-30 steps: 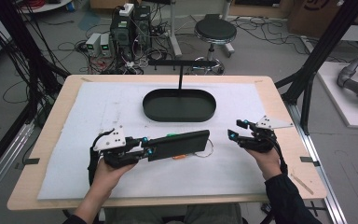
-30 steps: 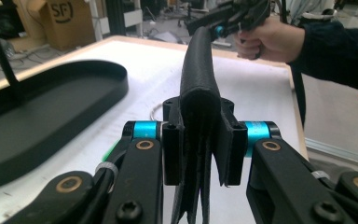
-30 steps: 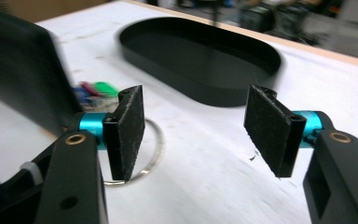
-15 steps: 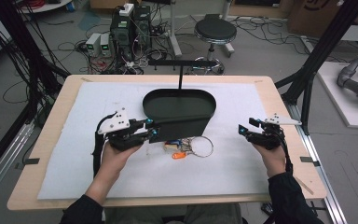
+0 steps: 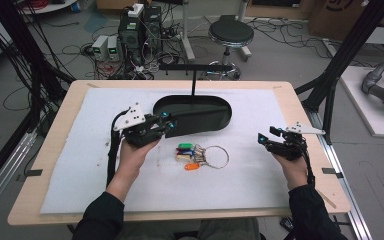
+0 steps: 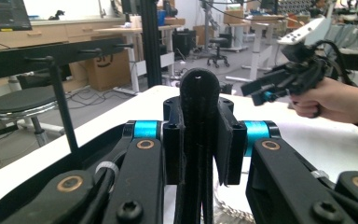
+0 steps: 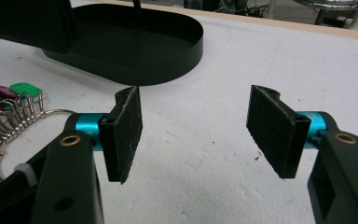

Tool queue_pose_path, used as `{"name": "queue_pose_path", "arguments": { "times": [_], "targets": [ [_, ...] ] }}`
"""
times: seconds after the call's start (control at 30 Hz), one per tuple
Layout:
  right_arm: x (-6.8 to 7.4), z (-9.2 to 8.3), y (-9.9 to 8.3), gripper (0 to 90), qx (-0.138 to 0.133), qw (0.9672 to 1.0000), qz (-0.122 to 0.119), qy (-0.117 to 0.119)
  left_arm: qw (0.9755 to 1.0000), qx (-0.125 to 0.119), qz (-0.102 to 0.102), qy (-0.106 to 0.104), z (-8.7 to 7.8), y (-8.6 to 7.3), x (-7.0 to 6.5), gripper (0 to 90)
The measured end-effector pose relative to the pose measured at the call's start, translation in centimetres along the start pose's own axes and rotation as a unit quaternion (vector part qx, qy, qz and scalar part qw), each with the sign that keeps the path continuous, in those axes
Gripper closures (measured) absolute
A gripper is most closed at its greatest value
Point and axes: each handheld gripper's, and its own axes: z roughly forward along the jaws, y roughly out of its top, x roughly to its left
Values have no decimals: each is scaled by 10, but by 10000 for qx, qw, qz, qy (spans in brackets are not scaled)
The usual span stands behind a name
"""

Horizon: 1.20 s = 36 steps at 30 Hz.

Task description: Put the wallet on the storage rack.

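The left gripper [image 5: 166, 123] has its jaws pinching a flat black pouch [image 6: 198, 140], which stands on edge between the 2 pads in the left gripper view. In the high view the pouch [image 5: 195, 120] extends from the jaws toward 3 o'clock, raised off the white mat [image 5: 260, 185] and overlapping the near wall of the black oval tray [image 5: 192, 102]. The tray sits on the mat at the 12 o'clock side of the tabletop [image 5: 300, 100], with a thin black post rising behind it.

A key ring with coloured tags [image 5: 200, 155] lies flat on the mat, just at 6 o'clock of the pouch and apart from both grippers. In the right gripper view the tags [image 7: 9, 100] appear at 9 o'clock of the jaws.

The right gripper [image 5: 266, 138] is held at the 3 o'clock side of the mat, well apart from the key ring. Its jaws are spread wide, with only bare mat between the 2 pads [image 7: 126, 130].
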Motion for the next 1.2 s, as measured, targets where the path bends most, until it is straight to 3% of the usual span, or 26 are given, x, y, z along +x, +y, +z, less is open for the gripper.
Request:
{"name": "queue_pose_path", "arguments": {
  "times": [0.37, 0.67, 1.07, 1.2],
  "targets": [
    [-1, 0, -1, 365, -27, 10000, 9, -15, 9992, -230, -110, 298, 23, -7, 25, 755],
    [0, 0, -1, 365, -7, 10000, 30, -1, 9985, -184, -148, 491, 55, -18, 44, 754],
    [-1, 2, -2, 367, 8, 10000, 18, 7, 9956, -317, -459, 758, 85, -38, 63, 755],
    [-2, 3, -3, 368, 34, 10000, 6, 23, 9955, -287, -433, 792, 93, -42, 65, 755]
  ]
}}
